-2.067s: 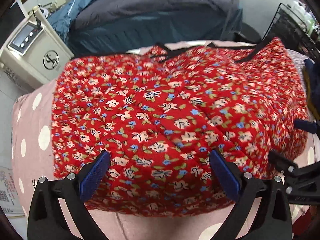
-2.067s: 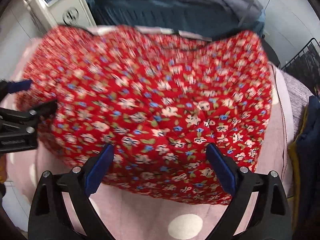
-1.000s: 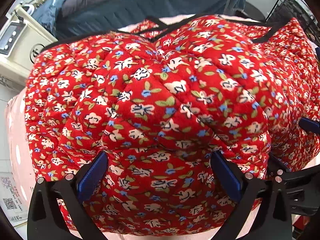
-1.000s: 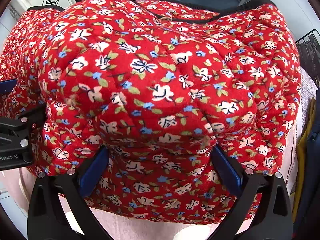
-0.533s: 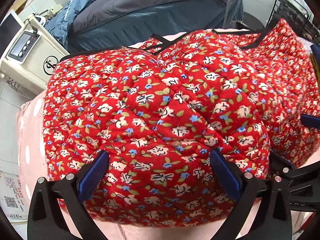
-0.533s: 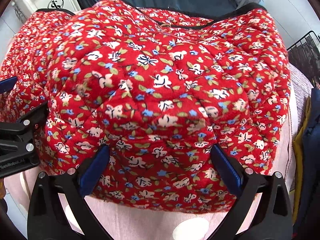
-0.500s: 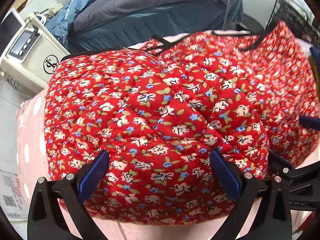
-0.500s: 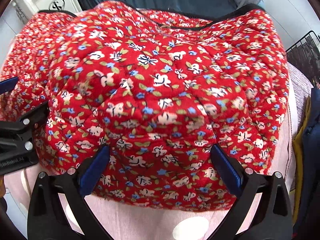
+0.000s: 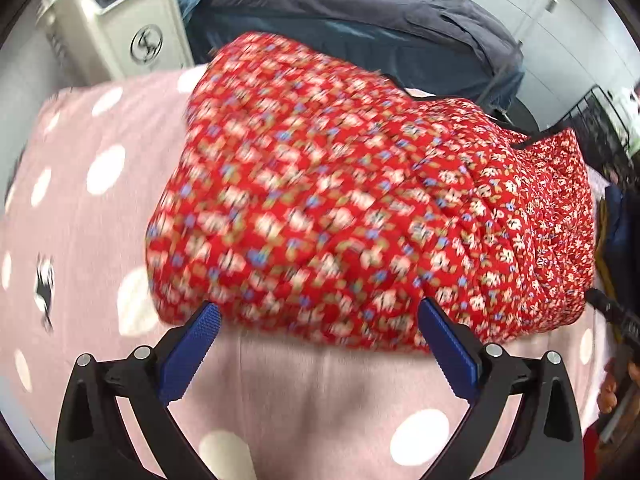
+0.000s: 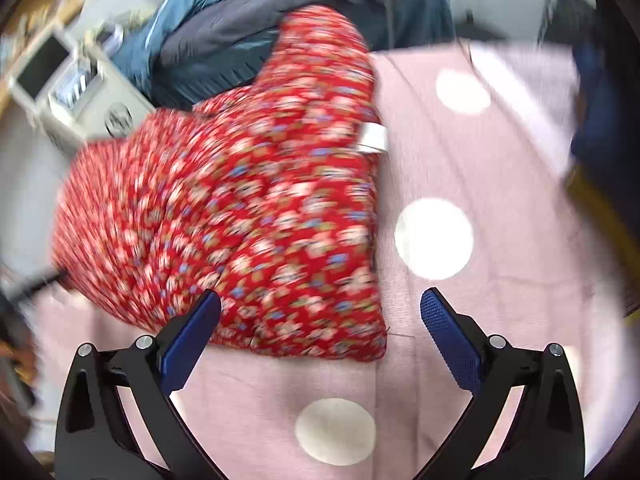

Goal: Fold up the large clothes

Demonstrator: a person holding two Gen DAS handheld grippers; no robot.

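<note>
— Left claw?
— Spread wide, empty. Just past the blue pads, folded red floral garment on pink dotted sheet, near edge between the tips.

— Right claw?
— Also spread, pinching nothing. Garment ahead and left, corner reaching between the fingers; white tag on its right edge.

— Farther back?
— Beige appliance far left, dark bedding behind the garment. Much blur.

Left gripper and right gripper, fingers spread wide, both empty.
</note>
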